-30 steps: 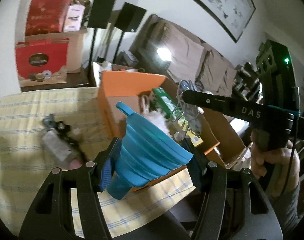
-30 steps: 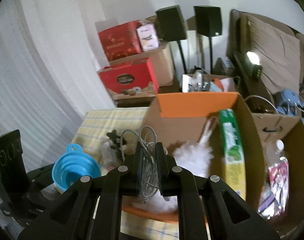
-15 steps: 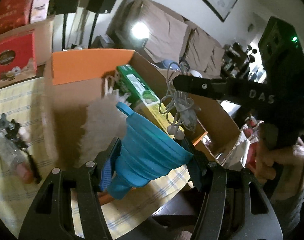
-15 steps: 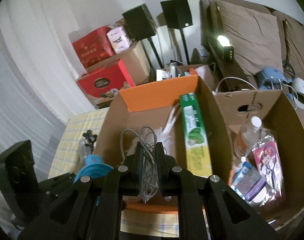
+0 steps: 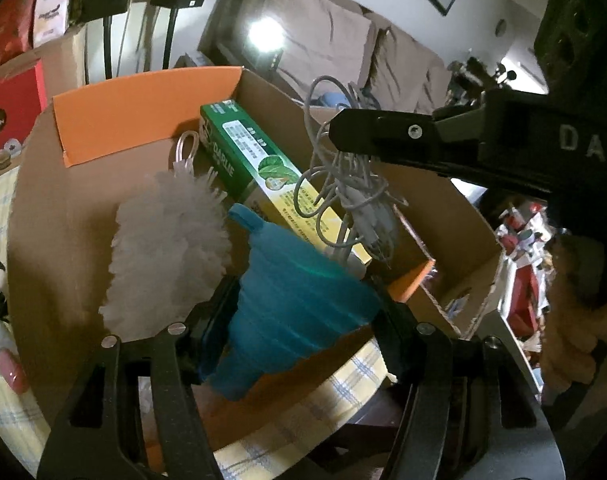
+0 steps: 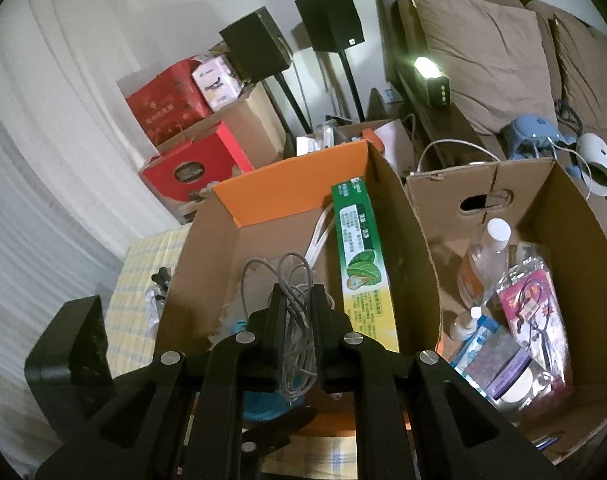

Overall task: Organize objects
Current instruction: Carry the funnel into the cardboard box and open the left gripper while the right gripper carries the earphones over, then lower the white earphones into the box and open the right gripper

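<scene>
Both grippers are hanging over the box (image 5: pixel 143 116). The left gripper (image 5: pixel 299 320) is squeezing a blue funnel (image 5: pixel 299 304); the right gripper (image 6: pixel 297 316) is pinching a gray cord (image 6: pixel 293 344) tight. I think dropping them in comes next.

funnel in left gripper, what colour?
Blue; the funnel shows best in the left wrist view.

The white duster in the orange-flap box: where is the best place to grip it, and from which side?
Probably its thin looped handle, reached from above: the duster lies flat, its fluffy head gives no firm hold, and the green box lies close beside it.
</scene>
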`<action>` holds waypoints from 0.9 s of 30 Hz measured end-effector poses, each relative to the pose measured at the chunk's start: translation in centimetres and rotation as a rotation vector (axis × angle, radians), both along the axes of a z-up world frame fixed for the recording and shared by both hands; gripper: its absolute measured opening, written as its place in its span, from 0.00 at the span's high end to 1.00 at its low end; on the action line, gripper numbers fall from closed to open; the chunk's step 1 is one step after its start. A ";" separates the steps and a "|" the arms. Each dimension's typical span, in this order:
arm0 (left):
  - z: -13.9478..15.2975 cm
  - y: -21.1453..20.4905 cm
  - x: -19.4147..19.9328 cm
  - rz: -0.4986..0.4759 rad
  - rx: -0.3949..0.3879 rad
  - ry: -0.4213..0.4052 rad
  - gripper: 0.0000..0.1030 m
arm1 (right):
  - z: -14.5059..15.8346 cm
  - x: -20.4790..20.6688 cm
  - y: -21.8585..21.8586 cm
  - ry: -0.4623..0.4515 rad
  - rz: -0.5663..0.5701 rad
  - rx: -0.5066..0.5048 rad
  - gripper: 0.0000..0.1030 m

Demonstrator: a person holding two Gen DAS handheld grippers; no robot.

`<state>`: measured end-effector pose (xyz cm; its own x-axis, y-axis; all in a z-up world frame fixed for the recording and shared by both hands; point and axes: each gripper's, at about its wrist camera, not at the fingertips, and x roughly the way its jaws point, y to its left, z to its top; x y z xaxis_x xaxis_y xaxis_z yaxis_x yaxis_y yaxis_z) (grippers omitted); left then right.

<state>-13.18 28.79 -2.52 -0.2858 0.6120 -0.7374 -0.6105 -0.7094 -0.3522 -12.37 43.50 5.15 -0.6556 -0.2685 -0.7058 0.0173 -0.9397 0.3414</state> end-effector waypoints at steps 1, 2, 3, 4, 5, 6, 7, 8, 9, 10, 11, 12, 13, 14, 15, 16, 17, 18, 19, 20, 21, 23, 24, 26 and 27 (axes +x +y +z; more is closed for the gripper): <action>-0.1 0.1 -0.1 0.001 -0.002 -0.002 0.38 | -0.1 -0.1 0.0 -0.004 0.001 0.000 0.90; -0.2 0.1 -0.2 0.003 -0.003 -0.003 0.36 | -0.2 -0.2 0.0 -0.006 0.004 0.001 0.90; -0.1 -0.1 -0.2 0.003 -0.002 -0.003 0.34 | -0.3 -0.3 -0.1 -0.009 0.008 0.003 0.90; -0.1 -0.2 -0.2 0.004 -0.001 -0.003 0.28 | -0.5 -0.3 -0.2 -0.013 0.011 0.007 0.90; 0.0 -0.5 -0.2 0.010 0.001 -0.001 0.26 | -0.7 -0.4 -0.3 -0.017 0.014 0.010 0.90; 0.1 -0.8 -0.2 0.014 0.009 0.002 0.26 | -0.9 -0.6 -0.4 -0.023 0.016 0.014 0.90; 0.3 -1.1 -0.1 0.013 0.014 0.001 0.26 | -1.1 -0.7 -0.5 -0.027 0.016 0.015 0.90; 0.4 -1.5 -0.2 0.016 0.017 0.002 0.26 | -1.3 -0.8 -0.6 -0.030 0.017 0.015 0.90; 0.7 -2.2 -0.1 0.025 0.022 0.006 0.26 | -1.6 -0.9 -0.6 -0.032 0.018 0.015 0.90; 0.9 -2.7 0.0 0.031 0.025 0.009 0.26 | -1.7 -1.0 -0.7 -0.033 0.018 0.016 0.90; 1.2 -3.3 0.0 0.038 0.029 0.011 0.26 | -1.8 -1.1 -0.8 -0.033 0.019 0.020 0.90; 1.5 -4.1 0.1 0.048 0.030 0.016 0.26 | -1.9 -1.2 -0.9 -0.032 0.021 0.025 0.90; 1.7 -4.5 0.0 0.054 0.030 0.019 0.26 | -2.1 -1.4 -1.1 -0.034 0.021 0.031 0.89; 1.9 -5.0 0.0 0.060 0.029 0.023 0.24 | -2.2 -1.6 -1.2 -0.036 0.020 0.037 0.89; 2.1 -5.6 -0.1 0.070 0.028 0.028 0.23 | -2.4 -1.8 -1.4 -0.040 0.019 0.044 0.89; 2.3 -6.1 -0.1 0.079 0.029 0.030 0.21 | -2.7 -2.1 -1.5 -0.046 0.016 0.055 0.89; 2.5 -6.6 -0.2 0.089 0.030 0.031 0.19 | -2.9 -2.3 -1.6 -0.049 0.012 0.060 0.87; 2.7 -7.2 -0.2 0.099 0.033 0.028 0.17 | -3.1 -2.4 -1.6 -0.053 0.005 0.066 0.85; 2.8 -7.7 -0.3 0.108 0.037 0.024 0.16 | -3.3 -2.7 -1.6 -0.059 -0.001 0.068 0.82; 2.9 -8.1 -0.4 0.116 0.040 0.020 0.15 | -3.5 -2.8 -1.5 -0.069 -0.009 0.071 0.78; 3.0 -8.6 -0.5 0.126 0.044 0.015 0.15 | -3.7 -2.9 -1.5 -0.074 -0.015 0.072 0.77; 3.0 -9.2 -0.8 0.139 0.043 0.013 0.14 | -3.8 -3.0 -1.4 -0.080 -0.020 0.069 0.76; 3.1 -9.6 -0.8 0.150 0.040 0.015 0.14 | -3.7 -2.9 -1.4 -0.079 -0.023 0.071 0.74; 3.2 -10.2 -1.0 0.163 0.038 0.013 0.14 | -3.5 -2.8 -1.5 -0.074 -0.024 0.078 0.73; 3.2 -10.6 -1.1 0.169 0.038 0.010 0.14 | -3.4 -2.7 -1.5 -0.069 -0.023 0.079 0.72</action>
<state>-14.31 18.14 0.71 -0.3944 0.5818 -0.7113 -0.4873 -0.7887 -0.3748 -15.04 42.04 1.78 -0.6097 -0.1960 -0.7680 -0.0255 -0.9636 0.2661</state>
